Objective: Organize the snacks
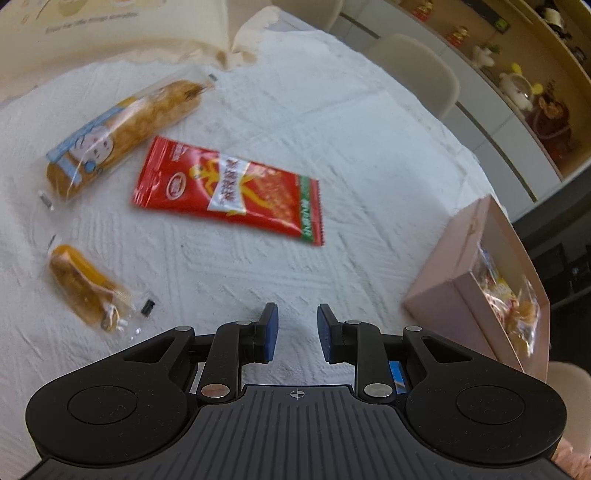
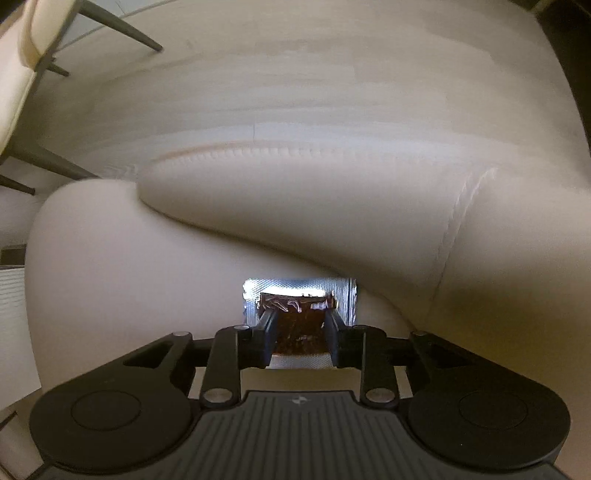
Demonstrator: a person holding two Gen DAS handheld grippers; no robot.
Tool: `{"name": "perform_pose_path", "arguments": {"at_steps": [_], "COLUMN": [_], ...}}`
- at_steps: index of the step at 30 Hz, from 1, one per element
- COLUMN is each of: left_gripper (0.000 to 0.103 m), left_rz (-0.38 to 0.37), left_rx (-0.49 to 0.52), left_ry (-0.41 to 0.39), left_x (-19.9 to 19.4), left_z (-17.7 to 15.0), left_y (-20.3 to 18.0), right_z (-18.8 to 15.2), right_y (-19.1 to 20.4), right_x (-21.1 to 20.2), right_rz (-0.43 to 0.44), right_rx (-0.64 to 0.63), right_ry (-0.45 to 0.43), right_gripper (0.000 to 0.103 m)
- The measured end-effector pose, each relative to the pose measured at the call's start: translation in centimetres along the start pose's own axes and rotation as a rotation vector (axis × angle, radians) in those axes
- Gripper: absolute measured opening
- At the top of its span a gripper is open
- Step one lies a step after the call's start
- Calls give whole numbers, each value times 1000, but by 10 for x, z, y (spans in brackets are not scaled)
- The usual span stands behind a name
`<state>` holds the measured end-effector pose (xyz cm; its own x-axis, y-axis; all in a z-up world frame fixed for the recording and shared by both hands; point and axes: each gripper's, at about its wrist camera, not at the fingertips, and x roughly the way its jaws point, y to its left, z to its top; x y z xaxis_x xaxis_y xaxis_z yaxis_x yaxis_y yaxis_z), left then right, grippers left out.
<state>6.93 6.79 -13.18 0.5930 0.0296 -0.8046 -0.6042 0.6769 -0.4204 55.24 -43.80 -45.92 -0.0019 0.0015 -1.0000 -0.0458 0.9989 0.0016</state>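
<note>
In the left wrist view my left gripper (image 1: 297,332) is open and empty above a white tablecloth (image 1: 332,129). Ahead of it lies a red snack packet (image 1: 229,188). A long bread roll in a clear wrapper (image 1: 122,133) lies at the far left. A small wrapped pastry (image 1: 85,288) lies at the near left. A pink box (image 1: 480,280) holding wrapped snacks stands at the right. In the right wrist view my right gripper (image 2: 299,328) is shut on a small brown snack in a silver-edged clear wrapper (image 2: 299,314), held over a cream chair seat (image 2: 295,206).
A cream bag (image 1: 110,26) lies at the far edge of the table. Cream chairs (image 1: 417,74) stand beyond the table, and a shelf with toys (image 1: 524,92) is at the right. Chair legs (image 2: 122,26) and floor show at the top left of the right wrist view.
</note>
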Motion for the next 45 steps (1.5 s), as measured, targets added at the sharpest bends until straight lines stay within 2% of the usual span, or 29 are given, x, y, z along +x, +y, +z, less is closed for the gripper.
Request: {"name": "perform_pose_path", "arguments": {"at_steps": [1, 4, 7, 9, 11, 13, 18, 20, 21, 23, 24, 30, 36, 40, 45], "left_gripper": [27, 27, 27, 27, 27, 27, 27, 26, 26, 26, 26, 26, 26, 26, 26], "left_rz": [-1, -1, 4, 5, 7, 4, 1, 0, 0, 0, -1, -17, -62, -83, -191], "left_rx": [-3, -3, 3, 7, 10, 9, 7, 8, 6, 5, 5, 7, 26, 118, 245], "left_ry": [-6, -13, -10, -7, -5, -4, -1, 1, 0, 0, 3, 21, 57, 100, 200], "left_x": [1, 3, 5, 6, 7, 8, 9, 9, 8, 8, 8, 10, 9, 7, 16], "left_z": [0, 0, 2, 2, 2, 3, 4, 4, 4, 3, 4, 8, 15, 24, 30], "left_y": [0, -2, -6, -8, -9, -10, -10, -9, -9, -9, -9, -7, -11, -24, -37], "right_z": [1, 0, 1, 2, 0, -1, 0, -1, 2, 1, 1, -16, -63, -130, -230], "right_y": [1, 1, 0, -5, -2, 6, 16, 15, 17, 21, 23, 24, 33, 35, 20], "right_x": [2, 1, 5, 3, -3, -8, 6, 7, 11, 8, 4, -40, -125, -197, -282], "right_rz": [-16, -10, 24, 70, 102, 91, 21, 36, 33, 10, 2, 89, 133, 77, 57], "right_rx": [-13, 6, 6, 59, 57, 34, 40, 66, 68, 50, 36, -9, -71, -118, -49], "right_ry": [-2, 1, 16, 31, 12, -3, 45, 45, 42, 27, 22, -30, -144, -266, -347], "right_gripper": [42, 42, 47, 47, 47, 47, 47, 55, 55, 46, 46, 46, 46, 46, 46]}}
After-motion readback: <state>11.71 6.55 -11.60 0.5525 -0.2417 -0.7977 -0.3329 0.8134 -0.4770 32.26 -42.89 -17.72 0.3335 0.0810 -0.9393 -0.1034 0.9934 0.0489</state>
